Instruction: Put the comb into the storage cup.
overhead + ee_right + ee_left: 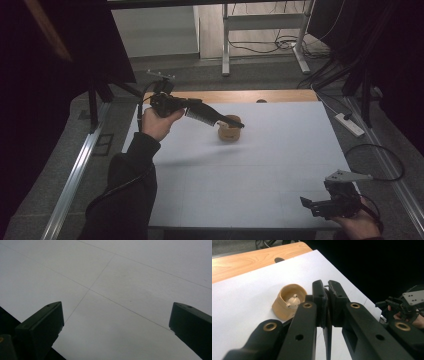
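Dim room, white worktop point(250, 175). Tan cup point(230, 128) upright at far centre. Left gripper point(239, 124) poised just above cup, jaws pressed together, seemingly empty. Right gripper point(306, 202) parked near corner, jaws wide, out of way

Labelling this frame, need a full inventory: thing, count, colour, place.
cup: 1, tan, small figure inside, on the sheet's far middle, under the left gripper's tip
sheet: 1, white, covers most of the table
table: 1, wood edge showing past the sheet's far side
power strip: 1, white, floor right of the table
frame: 1, white metal, floor beyond the table
cables: several, black, floor by the frame
left gripper: 1, black, held above the sheet, jaws together with something thin between them, too unclear to name
right gripper: 1, black, near right corner of the sheet, jaws wide apart, nothing between them
hands: 2, one on each gripper
sleeve: 1, dark, left forearm
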`<state>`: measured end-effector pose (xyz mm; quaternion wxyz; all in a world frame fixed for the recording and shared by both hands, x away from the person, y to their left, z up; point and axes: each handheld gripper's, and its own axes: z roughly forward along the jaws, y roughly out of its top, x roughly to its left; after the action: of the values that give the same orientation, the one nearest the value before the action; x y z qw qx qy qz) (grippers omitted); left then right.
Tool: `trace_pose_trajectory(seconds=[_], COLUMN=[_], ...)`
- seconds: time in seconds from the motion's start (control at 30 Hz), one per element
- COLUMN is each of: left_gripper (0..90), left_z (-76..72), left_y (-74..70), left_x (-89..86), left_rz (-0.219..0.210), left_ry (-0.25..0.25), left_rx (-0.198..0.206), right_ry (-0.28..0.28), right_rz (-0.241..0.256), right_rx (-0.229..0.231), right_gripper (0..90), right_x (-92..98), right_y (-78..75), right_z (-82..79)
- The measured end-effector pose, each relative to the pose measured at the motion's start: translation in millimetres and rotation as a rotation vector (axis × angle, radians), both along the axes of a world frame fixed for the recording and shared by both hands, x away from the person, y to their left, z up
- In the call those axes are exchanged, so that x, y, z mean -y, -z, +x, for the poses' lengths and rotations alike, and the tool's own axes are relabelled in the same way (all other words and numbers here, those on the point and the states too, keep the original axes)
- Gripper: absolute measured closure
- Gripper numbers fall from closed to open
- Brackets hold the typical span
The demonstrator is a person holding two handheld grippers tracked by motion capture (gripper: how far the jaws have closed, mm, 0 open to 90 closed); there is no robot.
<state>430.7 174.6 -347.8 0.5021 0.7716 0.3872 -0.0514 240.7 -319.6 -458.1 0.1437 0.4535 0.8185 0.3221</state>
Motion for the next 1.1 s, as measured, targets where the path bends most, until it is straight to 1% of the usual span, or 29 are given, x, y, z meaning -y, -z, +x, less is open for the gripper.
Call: trace_pose_trajectory(seconds=[0.13,0.67,1.1], left_gripper=[83.7,83.7,83.7], left_z=[4.5,21.3,30.9], left_y=[-2.0,-8.0,-9.4], left_x=[0.6,-3.6,-7.3], left_rz=[0.013,0.041,0.057], left_ry=[-0.008,-0.046,-0.072], left_rx=[0.001,-0.01,-0.019], right_ry=[0.0,-0.006,-0.008], right_rz=[0.001,-0.004,-0.004], right_rx=[0.0,-0.01,-0.012], right_gripper=[0.2,0.7,1.0], right_x=[0.1,-0.7,-0.6], right_y=[0.0,0.6,0.7], right_z=[0.0,0.7,0.8])
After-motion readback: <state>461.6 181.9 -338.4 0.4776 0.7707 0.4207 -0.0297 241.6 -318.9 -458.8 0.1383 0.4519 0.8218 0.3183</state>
